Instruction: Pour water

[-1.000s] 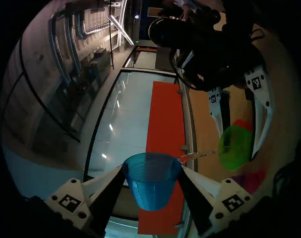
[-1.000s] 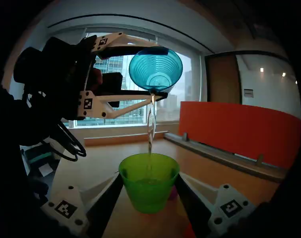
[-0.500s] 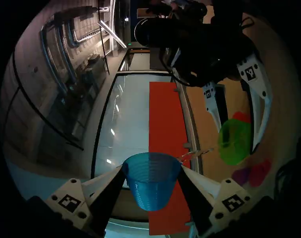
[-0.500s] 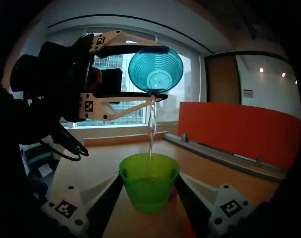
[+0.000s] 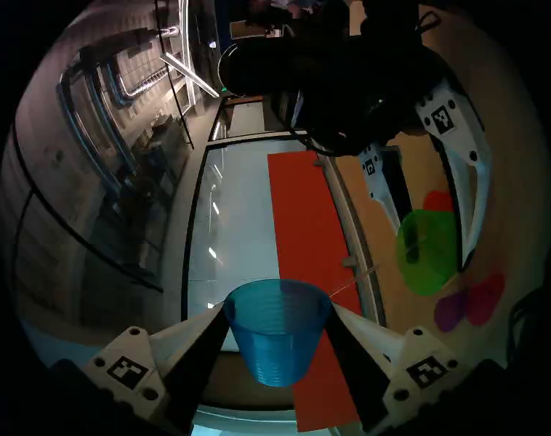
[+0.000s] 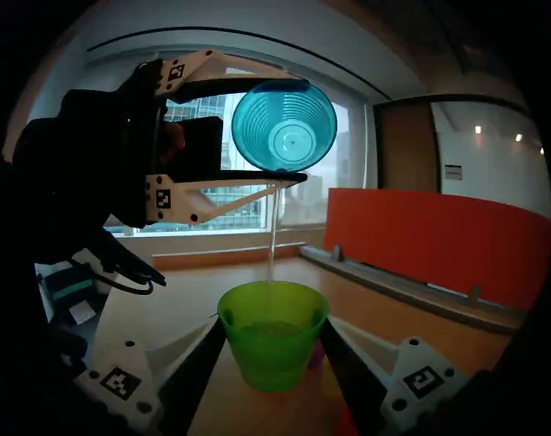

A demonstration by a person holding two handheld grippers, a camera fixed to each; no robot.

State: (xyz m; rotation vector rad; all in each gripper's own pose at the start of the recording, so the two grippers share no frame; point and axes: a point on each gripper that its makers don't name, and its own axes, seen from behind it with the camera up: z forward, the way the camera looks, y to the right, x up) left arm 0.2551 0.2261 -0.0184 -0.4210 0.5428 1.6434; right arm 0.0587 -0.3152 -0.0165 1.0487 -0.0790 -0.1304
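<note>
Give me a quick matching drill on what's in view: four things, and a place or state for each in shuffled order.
Things:
1. blue cup
2. green cup
3. water stream
4. orange partition

States:
A. upright, held in the right gripper
B. standing along the edge of the table
C. tipped on its side, held in the left gripper
D. thin, falling into the cup below

Pairs: 1-C, 2-A, 3-D, 4-B

Long orange partition panel [image 6: 450, 232] at back edge of light wood tabletop [image 6: 192, 301]; big window [image 6: 346, 156] behind; wood door [image 6: 406, 145] at rt.
</note>
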